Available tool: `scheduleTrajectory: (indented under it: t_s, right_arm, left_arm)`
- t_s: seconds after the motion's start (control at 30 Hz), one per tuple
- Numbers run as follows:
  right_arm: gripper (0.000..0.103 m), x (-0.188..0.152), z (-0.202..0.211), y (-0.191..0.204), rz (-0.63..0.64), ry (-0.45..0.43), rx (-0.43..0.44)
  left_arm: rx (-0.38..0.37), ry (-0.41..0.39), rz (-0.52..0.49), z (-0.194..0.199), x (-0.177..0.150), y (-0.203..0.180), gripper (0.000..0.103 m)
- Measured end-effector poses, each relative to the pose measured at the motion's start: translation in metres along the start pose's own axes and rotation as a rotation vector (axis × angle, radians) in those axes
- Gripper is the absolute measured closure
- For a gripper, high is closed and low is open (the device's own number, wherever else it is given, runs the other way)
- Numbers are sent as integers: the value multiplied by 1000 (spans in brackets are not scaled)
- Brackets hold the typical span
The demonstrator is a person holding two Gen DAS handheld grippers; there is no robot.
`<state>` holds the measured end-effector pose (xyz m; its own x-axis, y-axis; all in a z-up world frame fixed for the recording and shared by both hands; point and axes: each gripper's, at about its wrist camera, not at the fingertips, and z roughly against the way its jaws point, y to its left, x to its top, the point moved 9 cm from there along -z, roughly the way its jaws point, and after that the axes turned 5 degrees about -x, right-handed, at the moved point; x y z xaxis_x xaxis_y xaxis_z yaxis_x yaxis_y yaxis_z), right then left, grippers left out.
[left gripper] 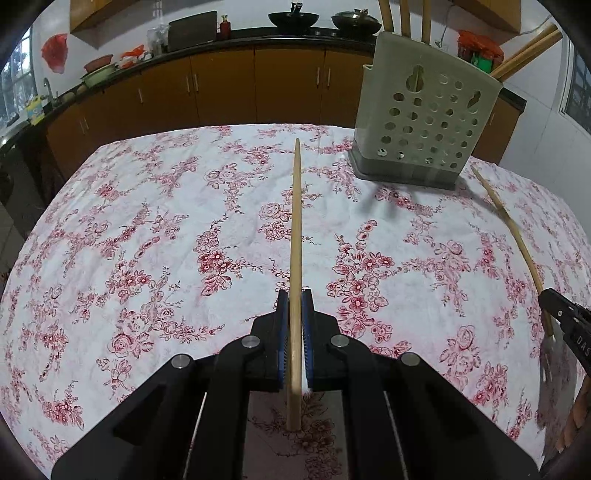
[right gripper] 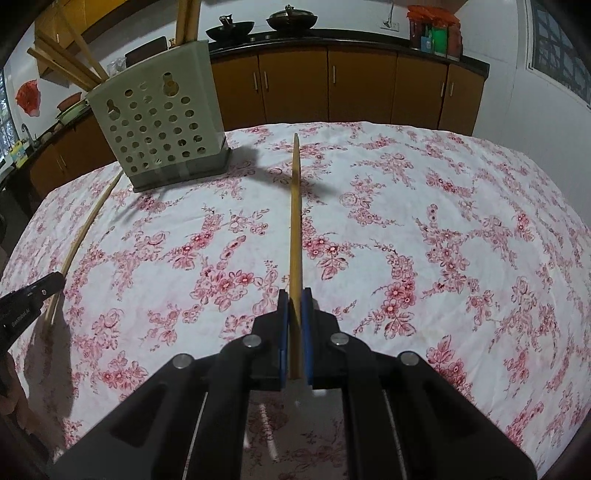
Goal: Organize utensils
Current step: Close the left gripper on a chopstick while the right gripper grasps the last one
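Note:
My left gripper [left gripper: 294, 295] is shut on a wooden chopstick [left gripper: 296, 221] that points forward over the floral tablecloth. My right gripper [right gripper: 294, 294] is shut on a second wooden chopstick [right gripper: 295, 206], also pointing forward. Each gripper shows at the edge of the other's view: the right gripper [left gripper: 565, 317] with its chopstick [left gripper: 517, 240], the left gripper [right gripper: 29, 295] with its chopstick [right gripper: 85, 229]. A beige perforated utensil holder [left gripper: 424, 114] stands at the far side of the table, between the two grippers, and also shows in the right wrist view [right gripper: 159, 118]. Several chopsticks stick out of its top.
The table [left gripper: 147, 221] carries a white cloth with red flowers. Behind it runs a dark counter with brown cabinets [left gripper: 258, 85], woks [left gripper: 293, 18] and jars. A window [right gripper: 561, 48] is at the right.

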<state>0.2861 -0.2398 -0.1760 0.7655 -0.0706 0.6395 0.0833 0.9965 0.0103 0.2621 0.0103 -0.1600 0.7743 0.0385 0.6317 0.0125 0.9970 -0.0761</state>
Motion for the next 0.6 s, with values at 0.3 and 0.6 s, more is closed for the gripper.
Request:
scheduleTrajectory:
  t_s: [0.3,0.6]
  right_arm:
    - [94,0,0,-1,14,-5,-6]
    - [94,-1,0,0,14,-4,-5]
  left_arm:
    - [-9,-1,7,-1,1,0,95]
    - [-10,-2,10,-1,1,0,95]
